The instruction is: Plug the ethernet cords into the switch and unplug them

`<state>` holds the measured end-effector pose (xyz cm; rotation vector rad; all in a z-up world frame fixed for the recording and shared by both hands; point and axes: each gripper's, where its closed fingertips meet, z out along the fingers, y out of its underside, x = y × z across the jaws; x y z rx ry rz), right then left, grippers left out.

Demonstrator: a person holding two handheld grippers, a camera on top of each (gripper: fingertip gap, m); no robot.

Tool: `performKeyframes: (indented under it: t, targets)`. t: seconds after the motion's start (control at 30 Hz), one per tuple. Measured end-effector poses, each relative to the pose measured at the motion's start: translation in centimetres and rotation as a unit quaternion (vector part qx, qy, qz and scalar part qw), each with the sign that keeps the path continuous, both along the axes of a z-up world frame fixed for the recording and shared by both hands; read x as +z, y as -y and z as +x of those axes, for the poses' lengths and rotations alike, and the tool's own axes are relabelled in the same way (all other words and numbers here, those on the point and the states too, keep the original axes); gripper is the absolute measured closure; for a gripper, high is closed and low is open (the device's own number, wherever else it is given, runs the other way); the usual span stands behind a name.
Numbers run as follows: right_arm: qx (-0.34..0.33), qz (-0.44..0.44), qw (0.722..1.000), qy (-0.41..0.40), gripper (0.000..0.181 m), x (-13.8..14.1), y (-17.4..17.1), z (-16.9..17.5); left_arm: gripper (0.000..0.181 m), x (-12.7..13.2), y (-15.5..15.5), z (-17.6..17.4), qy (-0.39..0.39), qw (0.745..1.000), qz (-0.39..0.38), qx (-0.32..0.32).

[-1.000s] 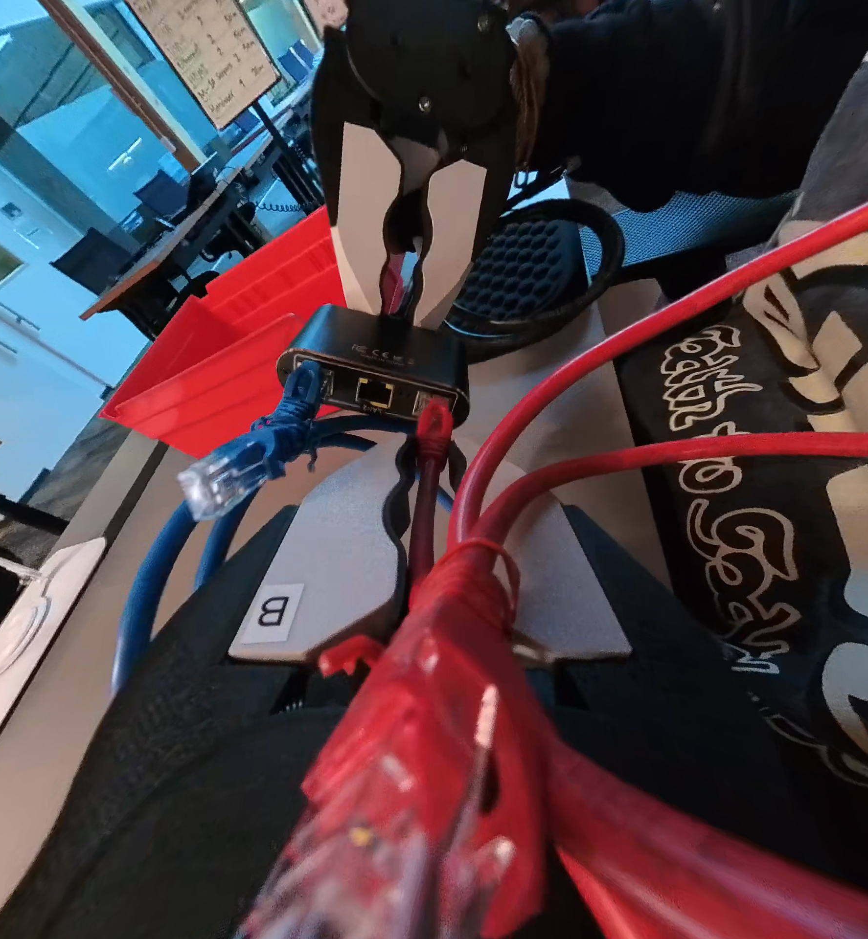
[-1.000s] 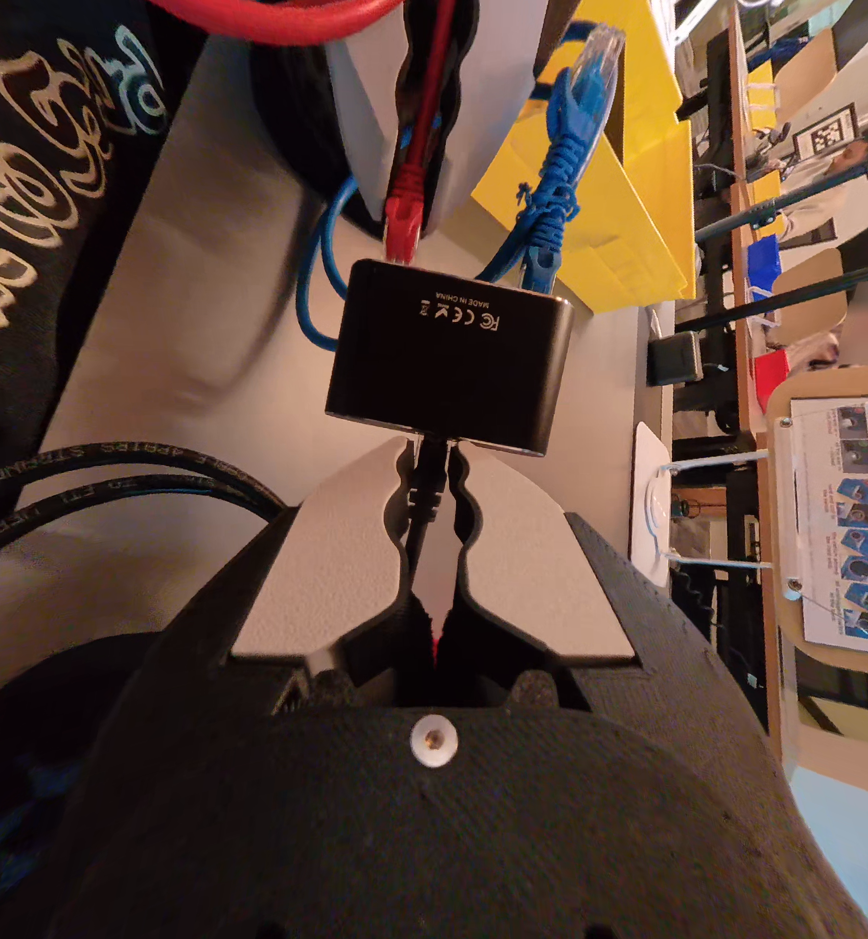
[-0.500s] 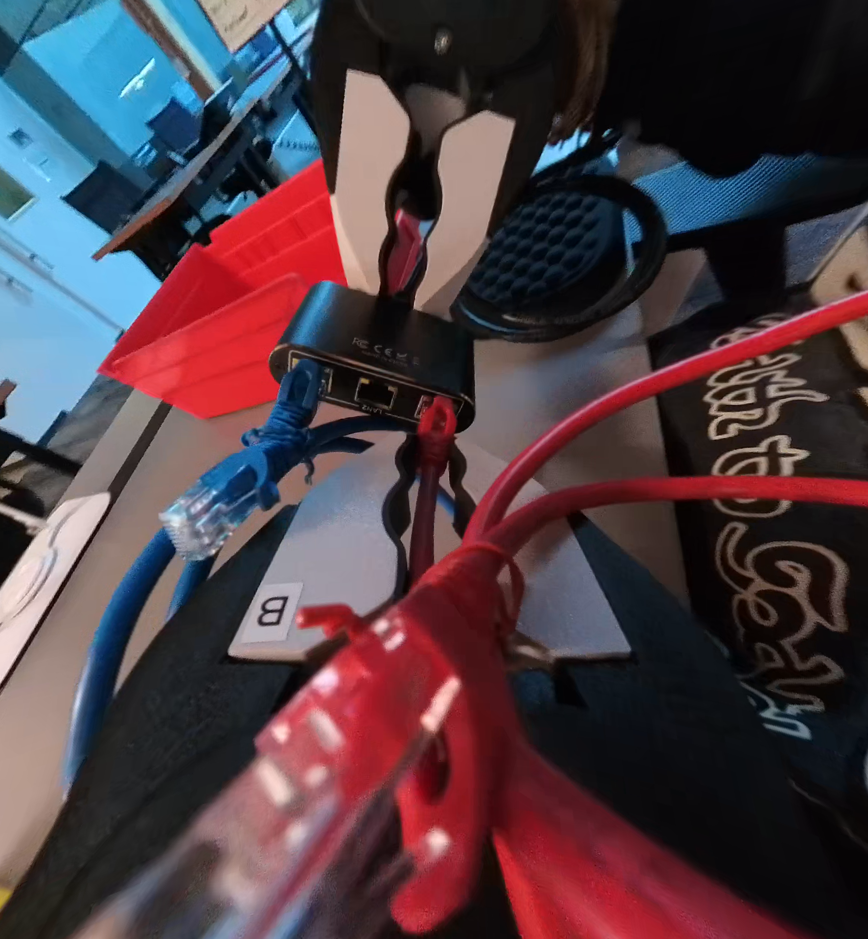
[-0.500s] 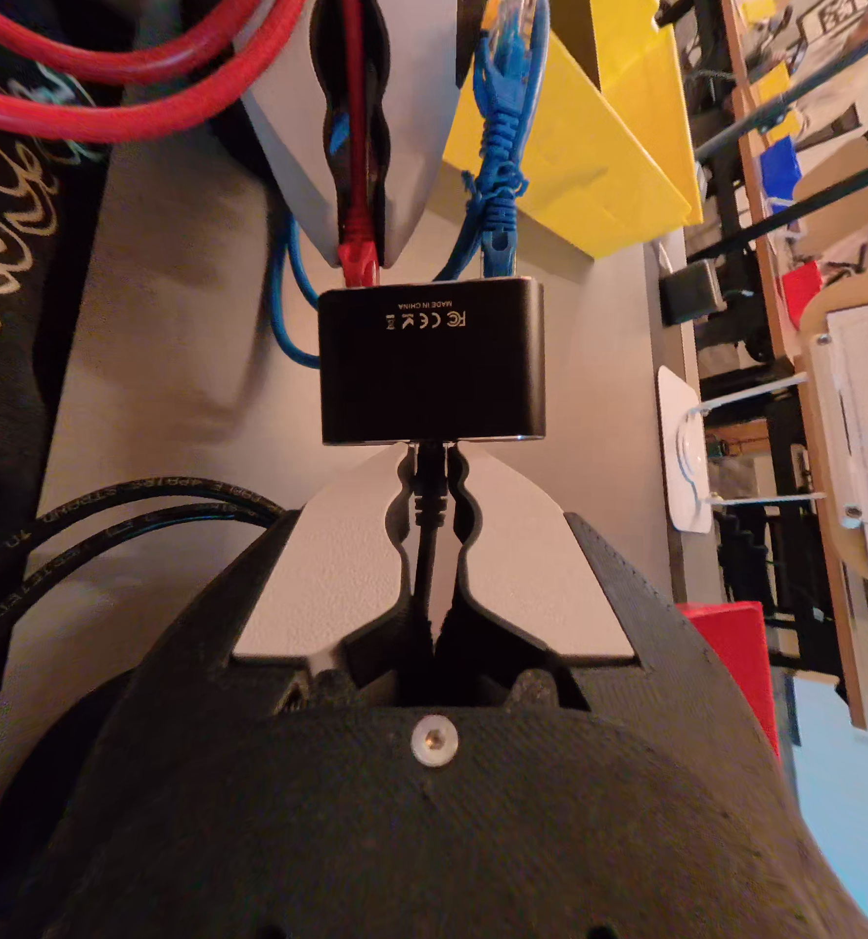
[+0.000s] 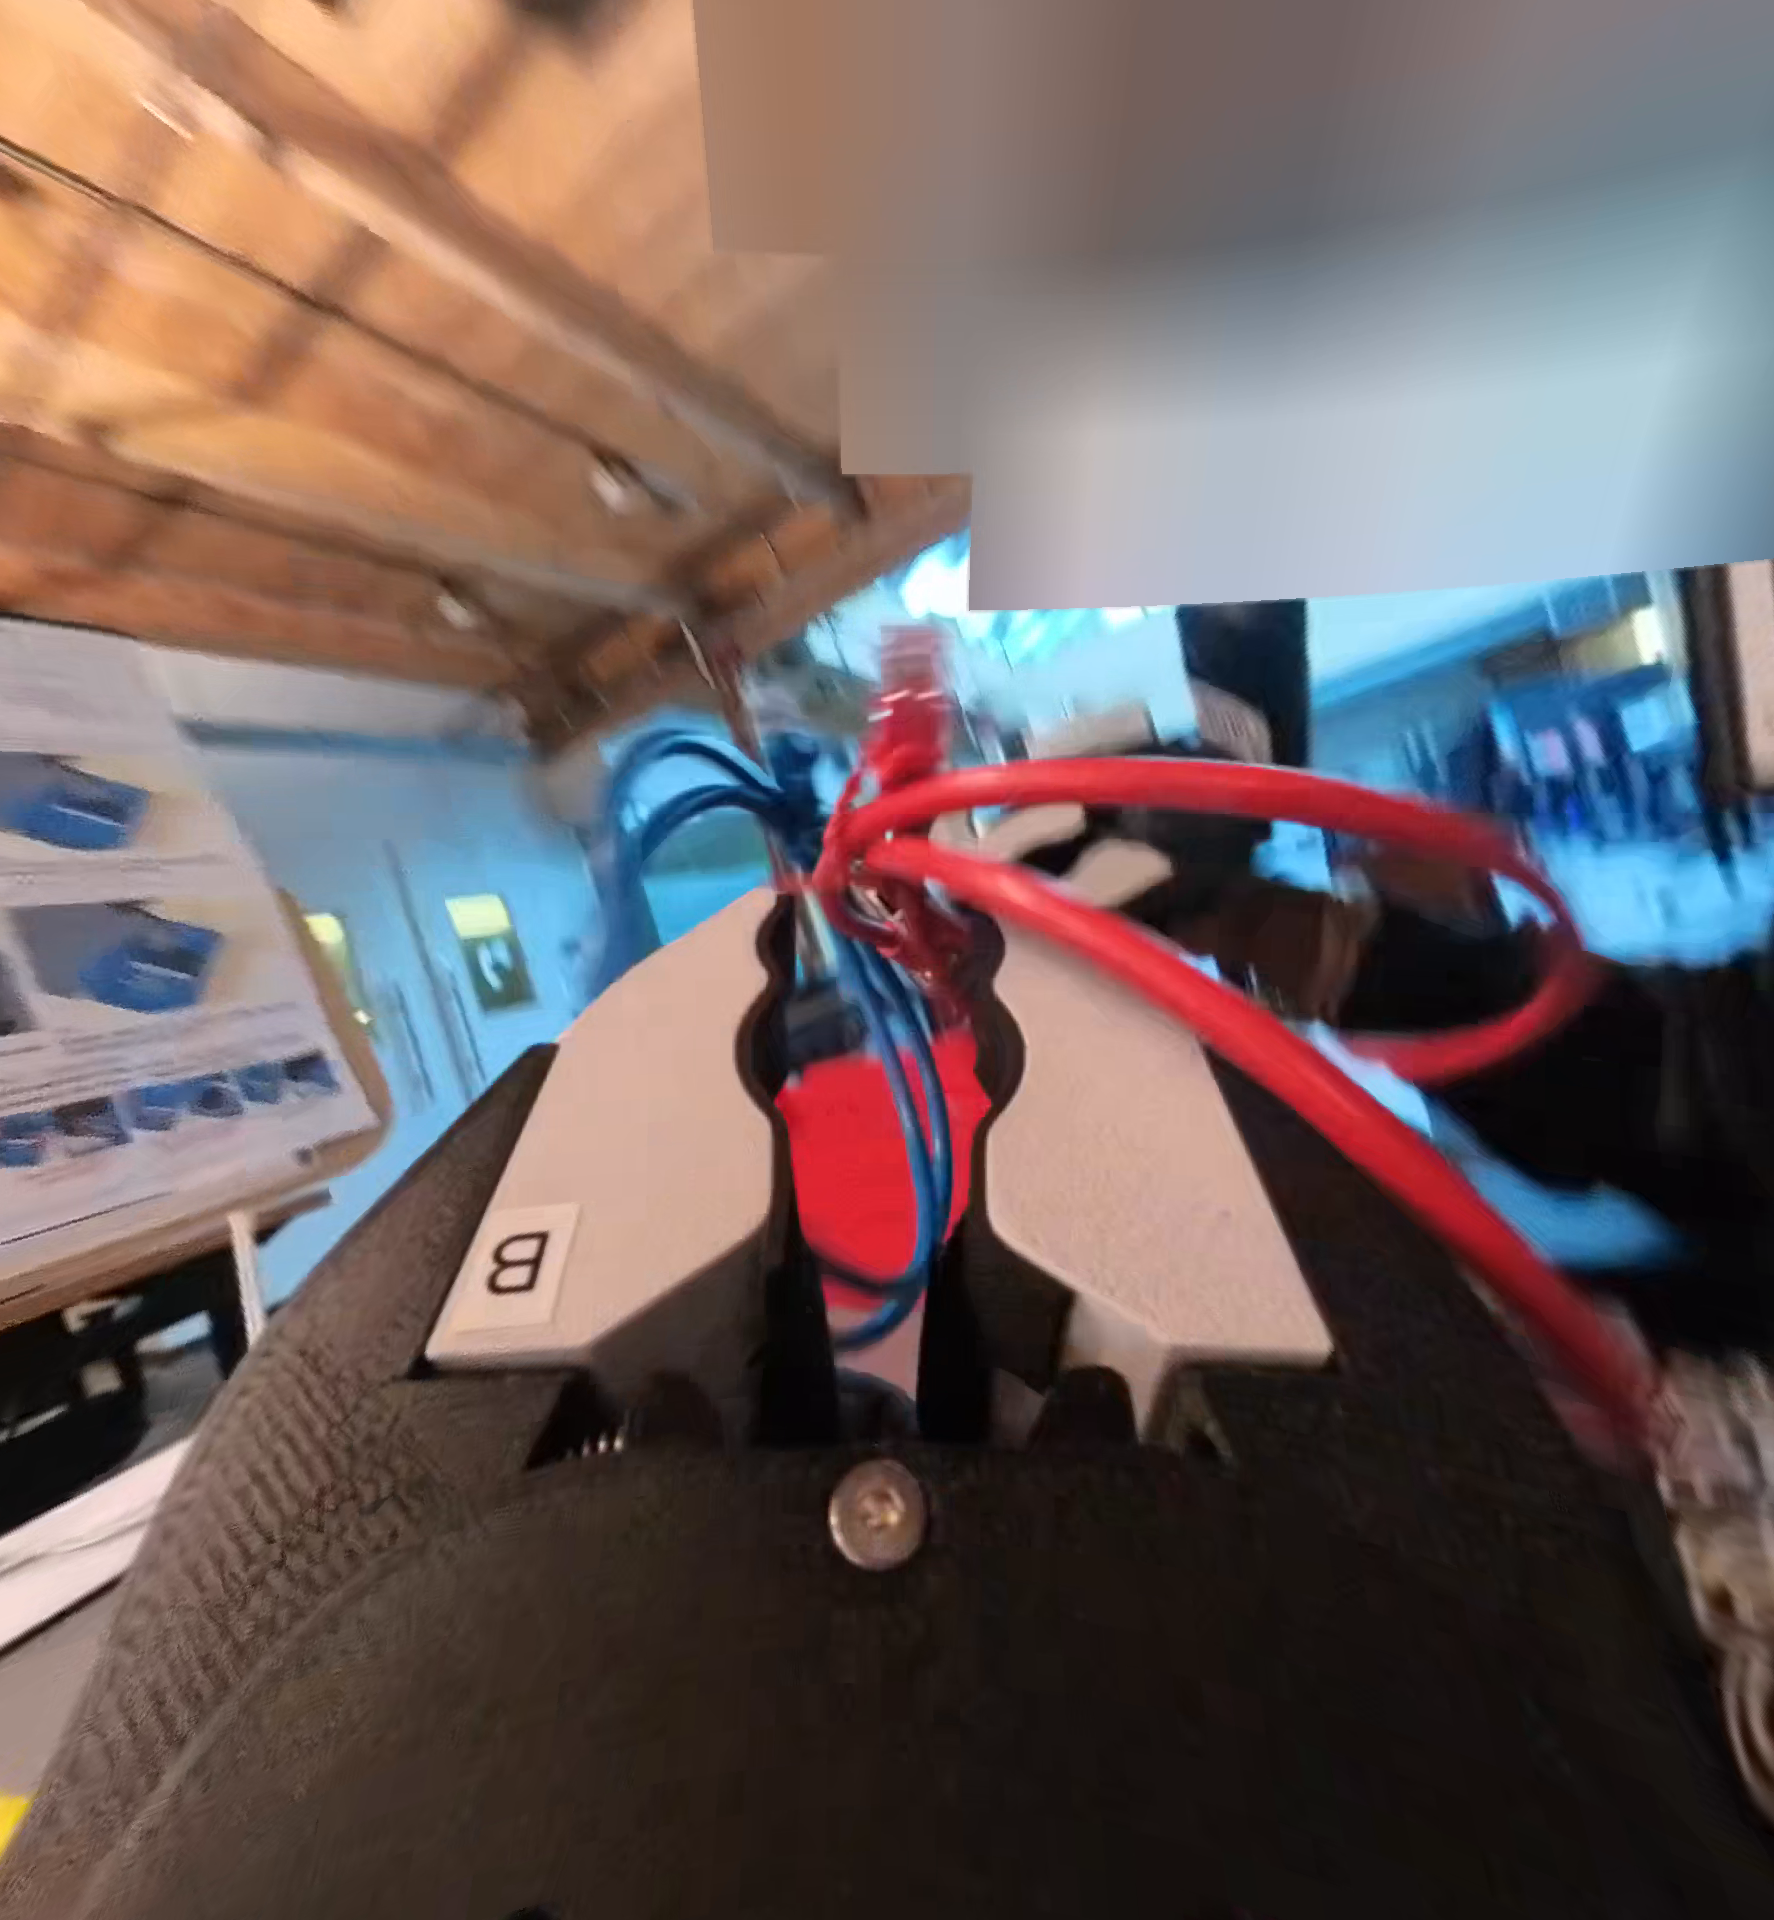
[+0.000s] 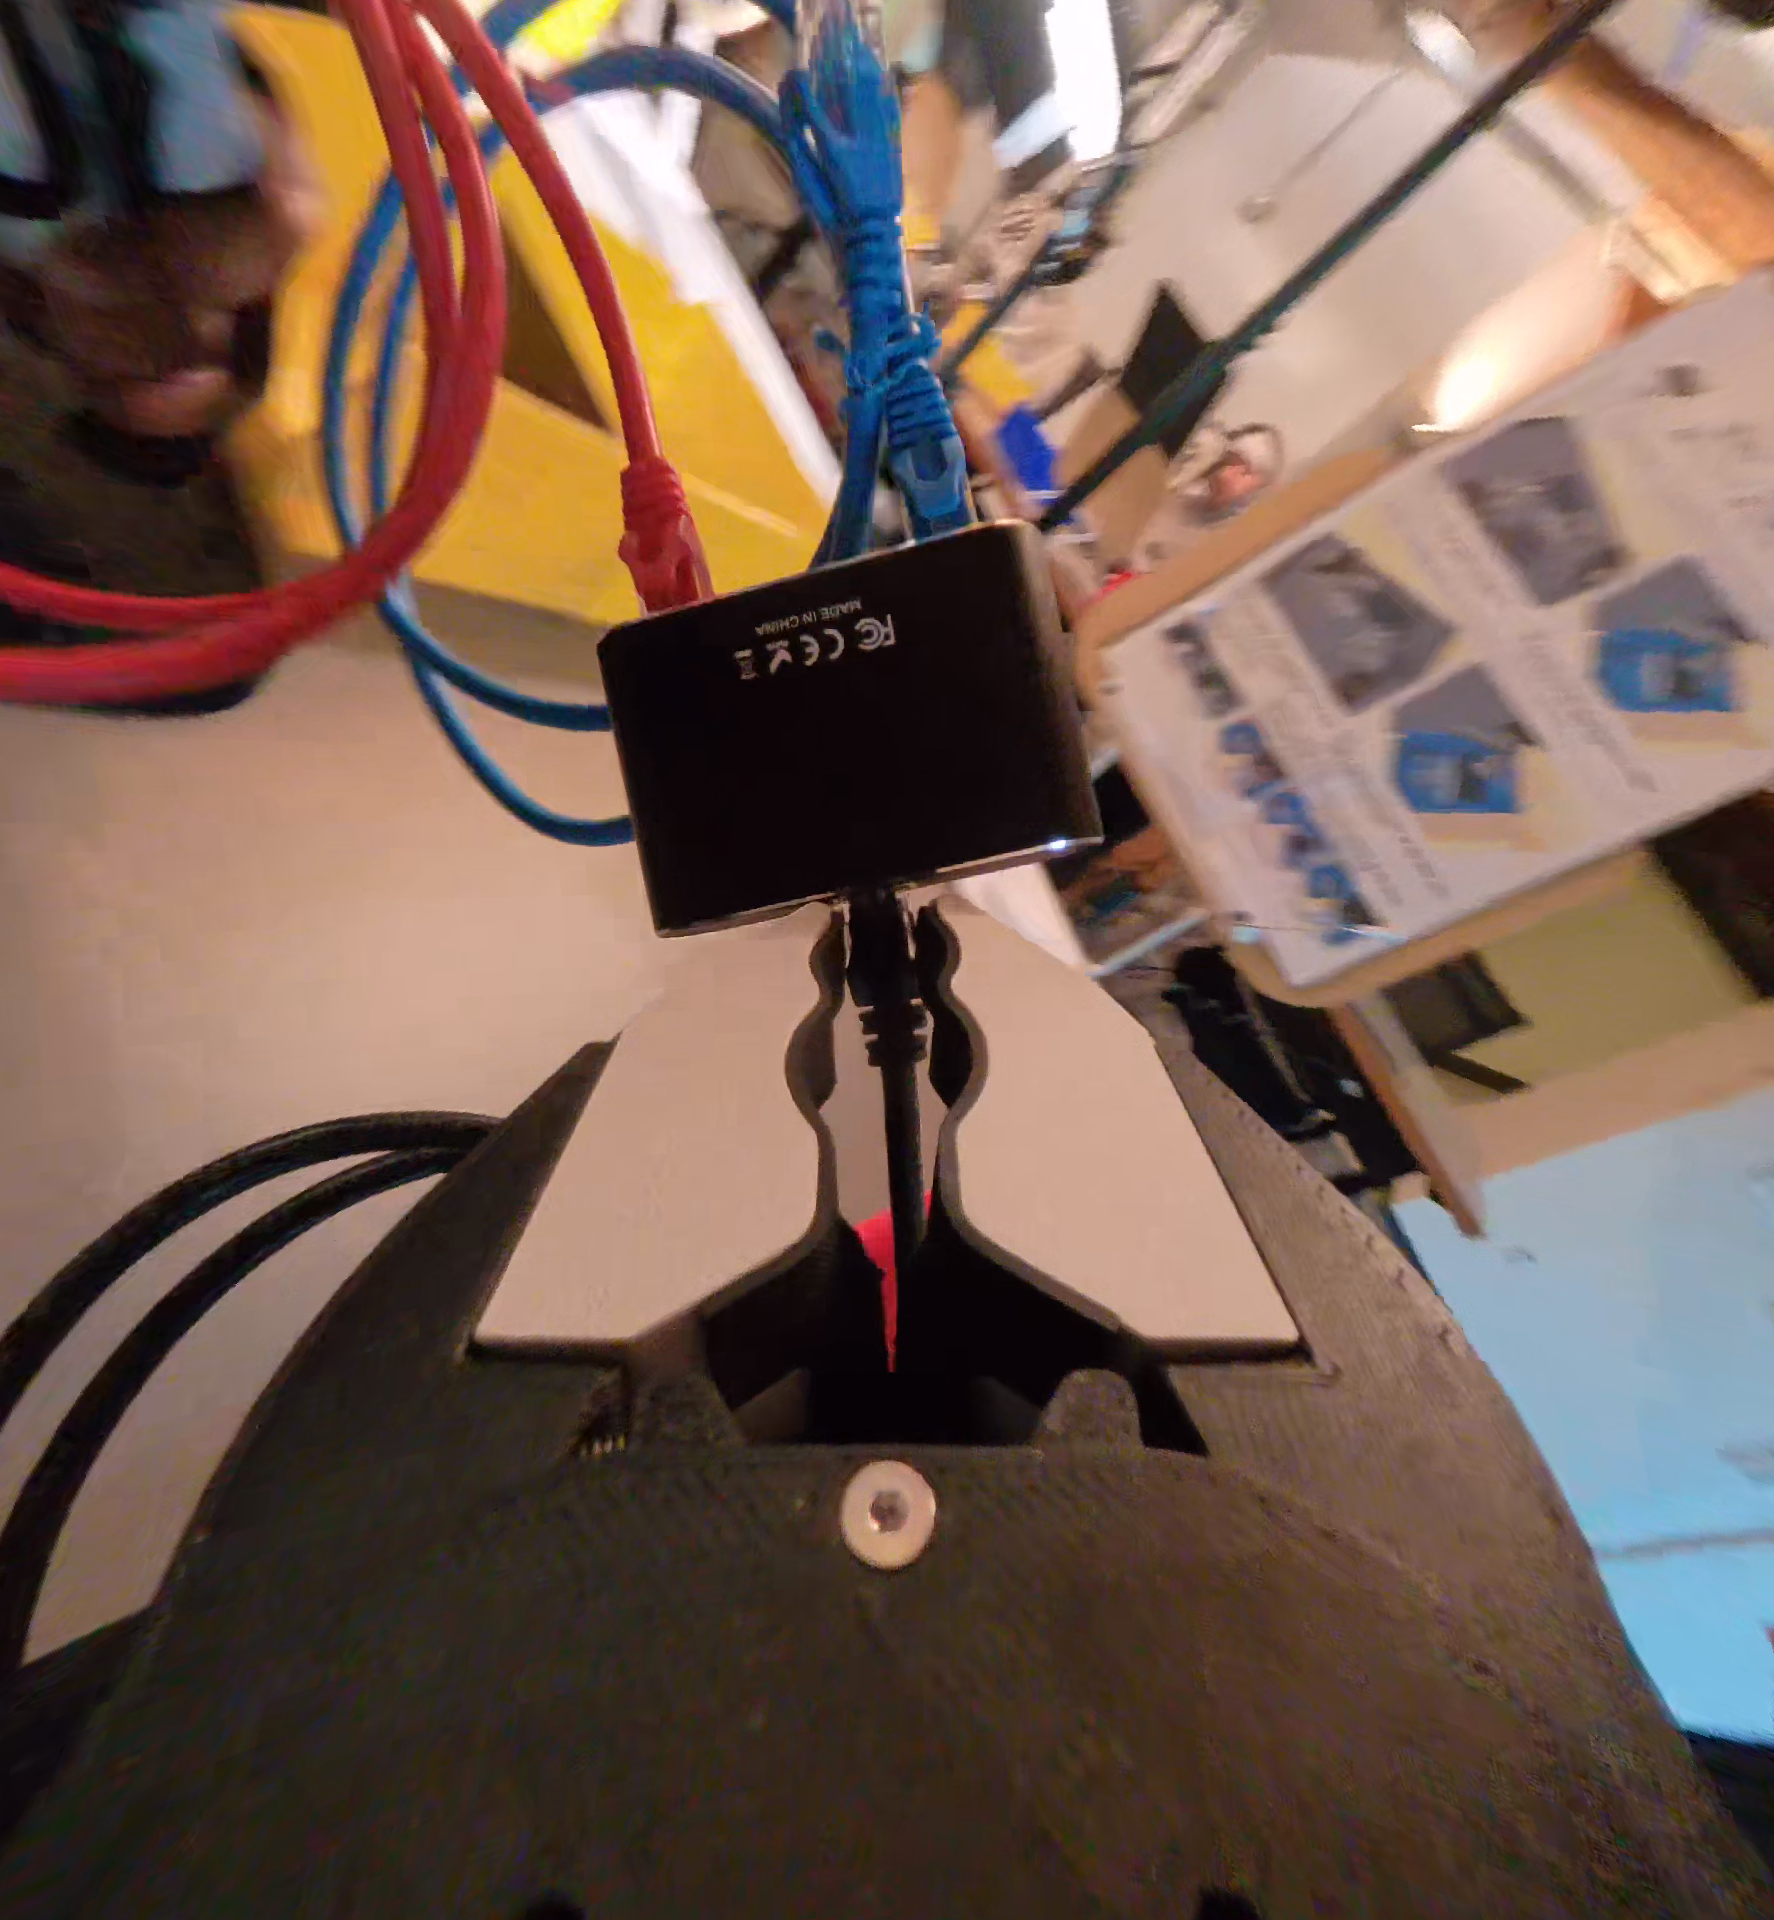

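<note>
1. Right gripper (image 6: pixel 883 956): jaws narrow, pinched on the black cord (image 6: pixel 898 1039) where it enters the near face of the switch (image 6: pixel 847 727). The switch sits straight ahead of the tips and looks lifted off the worktop (image 6: pixel 239 914).
2. Far face of switch: red cord (image 6: pixel 659 530) plugged at left, blue cord (image 6: pixel 919 457) at right. Plug axes run in line w/ the right gripper, pointing away, so I judge an unplug means a straight pull away from it.
3. Left gripper (image 5: pixel 878 987): tilted upward, jaws narrow w/ a gap; blue and red cable strands cross it. Can't tell if it grips them; heavy blur.
4. Left wrist view shows no switch, only a loose red plug (image 5: pixel 904 691) above the tips. Right wrist view alone shows the ports; the left gripper isn't in it, so which is nearer can't be told.
</note>
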<state>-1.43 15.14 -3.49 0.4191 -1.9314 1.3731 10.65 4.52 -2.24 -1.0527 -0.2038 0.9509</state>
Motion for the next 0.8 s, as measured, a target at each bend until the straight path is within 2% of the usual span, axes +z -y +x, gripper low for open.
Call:
performKeyframes:
  t: [0.07,0.1,0.2,0.3,0.43,0.63,0.8]
  targets:
    - [-0.04,-0.059,0.997,-0.01,0.169,3.3,-1.4,-1.7,0.153,1.4,2.6,0.1,-0.012,0.996,0.087,0.015]
    - [-0.059,-0.094,0.994,-0.009,0.169,4.8,-2.2,-2.5,0.153,1.6,3.5,-0.1,-0.013,0.994,0.104,0.029]
    - [-0.124,-0.201,0.972,-0.003,0.169,8.5,-5.2,-5.2,0.152,1.1,3.2,-0.5,-0.008,0.995,0.089,0.042]
    - [-0.178,-0.277,0.944,0.024,0.169,9.7,-8.2,-7.9,0.152,-0.1,1.7,-1.3,0.009,0.998,0.034,0.055]
    - [-0.226,-0.346,0.908,0.068,0.169,8.8,-11.3,-11.4,0.152,-1.6,0.3,-2.0,0.028,0.997,-0.027,0.073]
    - [-0.318,-0.415,0.85,0.065,0.169,6.7,-15.2,-15.9,0.153,-3.2,-0.2,-3.1,0.064,0.991,-0.072,0.092]
    - [-0.359,-0.435,0.824,0.058,0.169,4.0,-16.7,-18.0,0.153,-3.6,-0.5,-3.3,0.065,0.989,-0.09,0.097]
